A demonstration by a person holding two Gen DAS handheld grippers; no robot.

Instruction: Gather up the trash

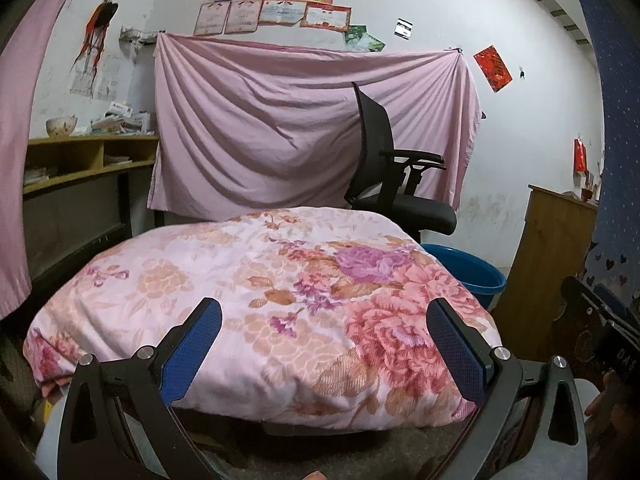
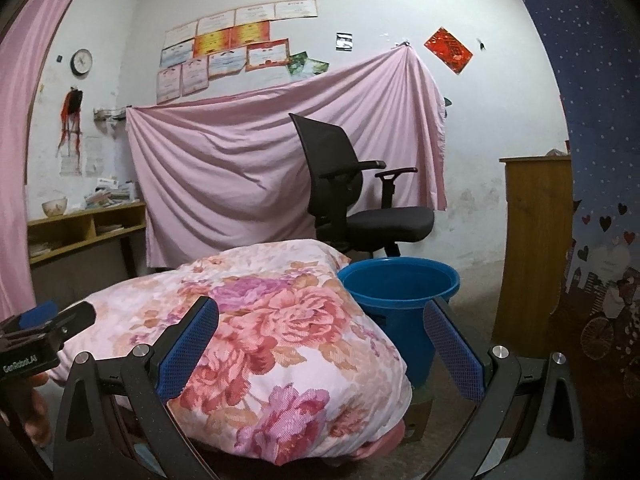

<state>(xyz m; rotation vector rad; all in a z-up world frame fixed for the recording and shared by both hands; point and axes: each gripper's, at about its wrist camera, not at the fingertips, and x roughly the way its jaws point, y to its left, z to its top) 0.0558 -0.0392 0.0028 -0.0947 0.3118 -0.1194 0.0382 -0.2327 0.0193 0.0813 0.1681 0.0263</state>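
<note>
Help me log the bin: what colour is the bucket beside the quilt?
Blue bucket, clearest in the right wrist view.

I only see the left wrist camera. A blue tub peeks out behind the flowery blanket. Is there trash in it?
Observer: From the right wrist camera, the blue tub is a tall bucket, and the part of its inside that shows looks bare.
Operator: Is my right claw open?
Observer: Yes, the right claw is open and holds nothing.
Operator: What's it pointing at?
Observer: The end of the flowery blanket, with the tub just behind it.
</note>
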